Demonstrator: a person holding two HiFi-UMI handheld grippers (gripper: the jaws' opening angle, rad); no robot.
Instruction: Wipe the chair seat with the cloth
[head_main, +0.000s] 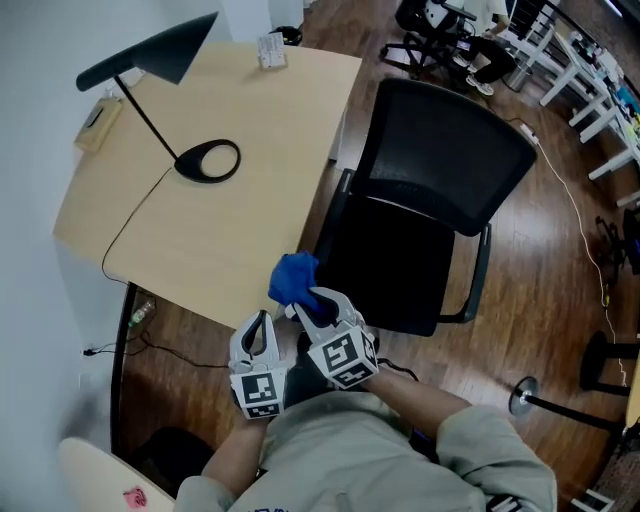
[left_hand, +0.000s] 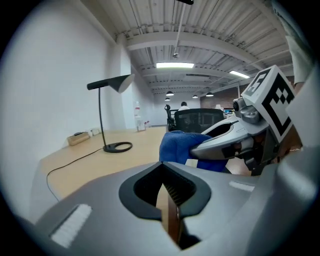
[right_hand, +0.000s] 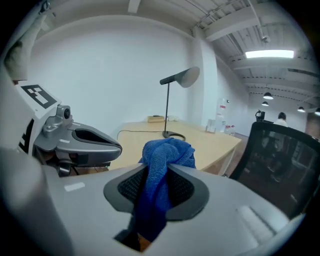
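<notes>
We see right tool (head_main: 312, 303) clamped on blue cloth (head_main: 293, 278). Cloth bunches out past jaw tips, tail runs back between them. From head view, cloth sits by near corner of surface (head_main: 240, 230), at edge of chair seat (head_main: 400, 270); we cannot tell whether it touches either. Left tool (head_main: 262, 320) just beside right, jaws together, nothing between. Cloth's lower end hidden inside right tool. Chair back (right_hand: 280, 160) cut off at right gripper view's edge.
</notes>
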